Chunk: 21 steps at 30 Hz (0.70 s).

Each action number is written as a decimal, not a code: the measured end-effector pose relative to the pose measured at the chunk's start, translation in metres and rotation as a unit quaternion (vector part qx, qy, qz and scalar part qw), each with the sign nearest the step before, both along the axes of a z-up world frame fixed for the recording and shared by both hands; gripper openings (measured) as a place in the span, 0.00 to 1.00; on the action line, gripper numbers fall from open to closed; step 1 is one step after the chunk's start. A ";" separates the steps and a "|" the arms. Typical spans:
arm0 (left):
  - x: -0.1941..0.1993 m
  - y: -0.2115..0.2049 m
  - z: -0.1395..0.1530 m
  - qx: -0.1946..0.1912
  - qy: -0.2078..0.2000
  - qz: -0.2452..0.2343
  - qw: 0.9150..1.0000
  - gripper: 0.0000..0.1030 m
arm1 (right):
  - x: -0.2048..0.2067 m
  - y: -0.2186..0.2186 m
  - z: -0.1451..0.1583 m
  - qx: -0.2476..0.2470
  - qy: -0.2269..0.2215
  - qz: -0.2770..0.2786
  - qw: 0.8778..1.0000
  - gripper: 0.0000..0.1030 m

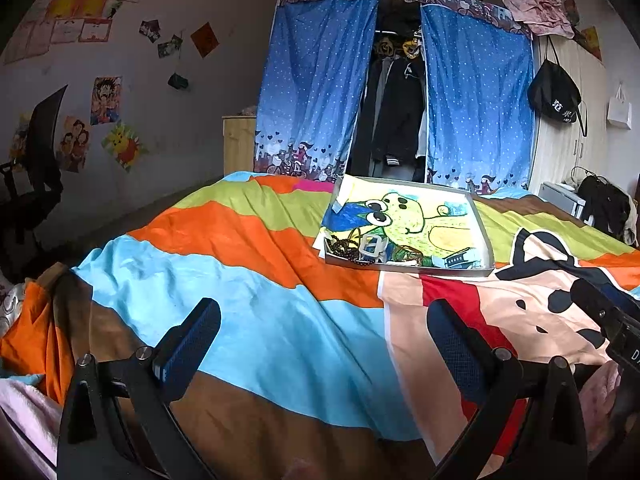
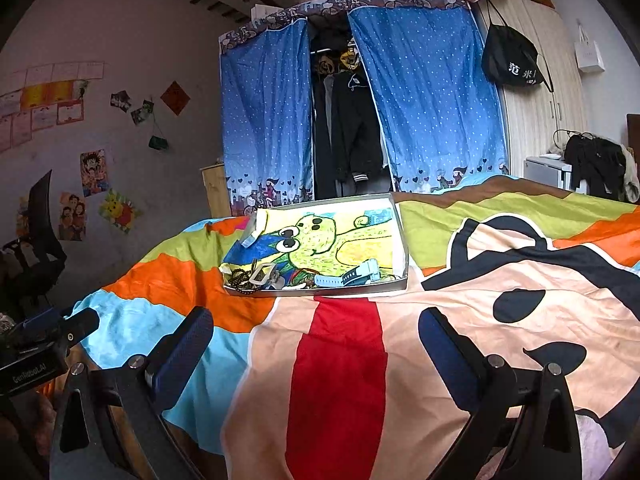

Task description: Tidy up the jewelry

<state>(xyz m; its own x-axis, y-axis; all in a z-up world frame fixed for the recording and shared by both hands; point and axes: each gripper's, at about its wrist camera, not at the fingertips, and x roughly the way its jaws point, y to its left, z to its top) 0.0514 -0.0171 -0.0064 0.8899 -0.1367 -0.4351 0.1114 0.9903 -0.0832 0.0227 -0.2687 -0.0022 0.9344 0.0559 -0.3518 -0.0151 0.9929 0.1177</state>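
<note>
left gripper [image 1: 324, 344]: jaws spread wide, nothing between them; hovering low over the near part of the bed, above the blue and brown stripes

bedspread [image 1: 256, 240]: striped in orange, green, light blue and brown; cartoon dog print on the right half

tray [image 1: 486, 240]: shallow box sitting on the bed, far from both grippers, roughly centre; lined with a kid's drawing of a green frog-like thing [image 1: 404, 216]

jewelry [image 1: 348, 246]: all bunched along the near edge of the tray; dark beaded bracelets at the left corner, a pale square buckle-looking piece [image 2: 262, 272] just right of them, then a light blue watch [image 2: 356, 274] lying flat further right; rest is too tangled to make out

right gripper [image 2: 316, 340]: jaws wide apart too, holding nothing; over the near bed, above the red stripe of the dog print, tray straight ahead and well apart

far side: blue dotted wardrobe curtain [image 1: 316, 88] parted in the middle, dark clothes hanging inside; black bag [image 2: 510, 62] hanging on the right
</note>
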 end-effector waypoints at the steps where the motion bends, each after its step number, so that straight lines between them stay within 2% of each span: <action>1: 0.000 0.000 0.000 0.000 0.000 -0.001 1.000 0.98 | 0.000 0.000 0.000 0.000 0.000 0.000 1.000 1.00; 21: 0.000 0.000 -0.002 0.001 0.002 -0.003 1.000 0.98 | -0.001 -0.001 0.001 0.000 0.001 0.000 1.000 1.00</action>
<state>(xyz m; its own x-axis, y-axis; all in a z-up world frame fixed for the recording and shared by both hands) 0.0515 -0.0173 -0.0081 0.8878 -0.1408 -0.4382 0.1164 0.9898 -0.0822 0.0222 -0.2693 -0.0014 0.9339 0.0565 -0.3529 -0.0155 0.9929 0.1179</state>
